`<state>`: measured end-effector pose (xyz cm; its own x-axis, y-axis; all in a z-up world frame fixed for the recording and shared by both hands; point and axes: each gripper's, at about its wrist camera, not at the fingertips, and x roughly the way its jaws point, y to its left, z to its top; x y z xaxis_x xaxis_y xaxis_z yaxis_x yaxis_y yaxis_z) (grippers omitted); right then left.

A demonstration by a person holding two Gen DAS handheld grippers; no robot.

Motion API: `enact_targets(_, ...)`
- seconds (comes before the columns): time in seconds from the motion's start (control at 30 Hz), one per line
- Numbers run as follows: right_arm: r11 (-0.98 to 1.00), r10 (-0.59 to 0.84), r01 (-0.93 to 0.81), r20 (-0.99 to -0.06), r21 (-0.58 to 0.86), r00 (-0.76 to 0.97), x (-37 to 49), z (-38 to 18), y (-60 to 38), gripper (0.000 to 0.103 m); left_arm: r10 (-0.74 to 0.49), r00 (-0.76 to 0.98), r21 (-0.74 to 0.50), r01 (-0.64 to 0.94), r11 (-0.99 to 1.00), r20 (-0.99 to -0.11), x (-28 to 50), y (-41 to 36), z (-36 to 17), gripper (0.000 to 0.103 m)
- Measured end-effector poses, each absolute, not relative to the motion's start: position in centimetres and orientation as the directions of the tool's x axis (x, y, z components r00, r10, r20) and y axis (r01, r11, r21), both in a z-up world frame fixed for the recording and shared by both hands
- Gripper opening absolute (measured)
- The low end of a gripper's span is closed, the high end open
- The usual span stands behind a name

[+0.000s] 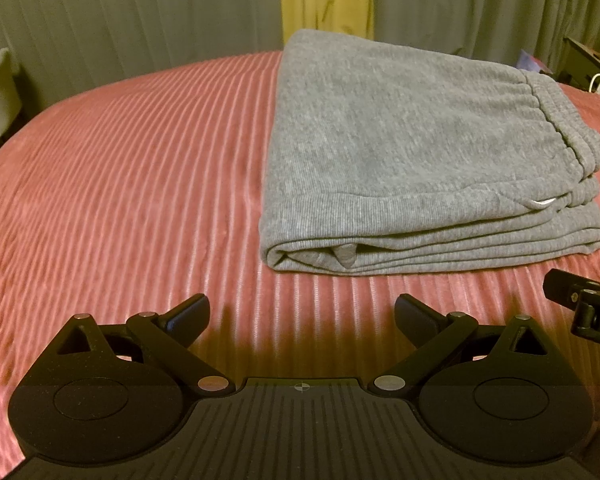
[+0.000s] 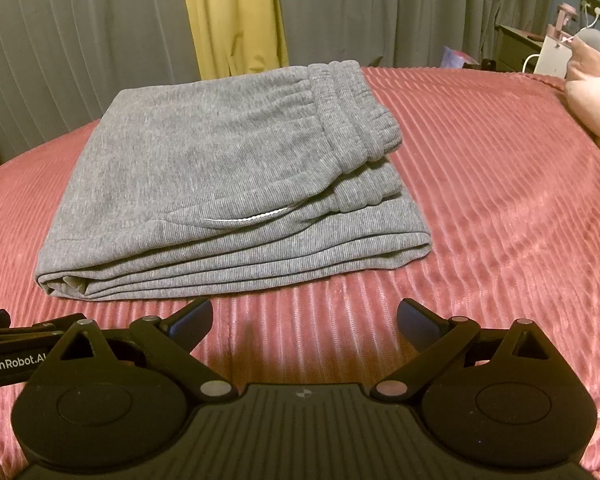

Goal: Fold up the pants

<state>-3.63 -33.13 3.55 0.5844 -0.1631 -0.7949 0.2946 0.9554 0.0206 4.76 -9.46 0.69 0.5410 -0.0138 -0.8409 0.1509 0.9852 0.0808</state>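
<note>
A: Entry, pants position. The grey sweatpants (image 1: 416, 152) are recorded folded into a compact stack of several layers, lying flat on the bed's pink ribbed bedspread (image 1: 140, 184). From the right wrist view the same stack (image 2: 228, 184) is seen left of centre, the elastic waistband (image 2: 356, 112) on top at the far right end and a fold edge facing the cameras.

B: Claw states?

A: The left claw (image 1: 302, 316) is noted wide open, nothing held between its fingers. It is held above the bedspread, just short of the stack's near edge, not touching the fabric. The right claw (image 2: 305, 320) is likewise spread wide and empty, apart from the pants, the near fold lying just ahead of its left finger (image 2: 192, 318).

B: Relative position of the two tools?

A: Side by side. Part of the right tool is seen at the right edge of the left view (image 1: 584, 304); the left tool's body, lettered "GenRobot.AI", is seen at the left edge of the right view (image 2: 12, 356).

B: Surroundings?

A: Grey curtains (image 2: 80, 40) with a yellow curtain panel (image 2: 232, 12) are logged behind the bed. A pink pillow (image 2: 596, 96) is noted at the far right of the bed.
</note>
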Motion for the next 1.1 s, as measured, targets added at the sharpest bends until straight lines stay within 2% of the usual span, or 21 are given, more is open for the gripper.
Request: enact_targets(1.1,0.955,-0.165,0.296,-0.797,0.017,0.581,-3.76,3.45,-33.10,0.099,-0.017,0.535,0.088,0.171,0.981,-0.844,4.78,-9.45,0.66,0.101)
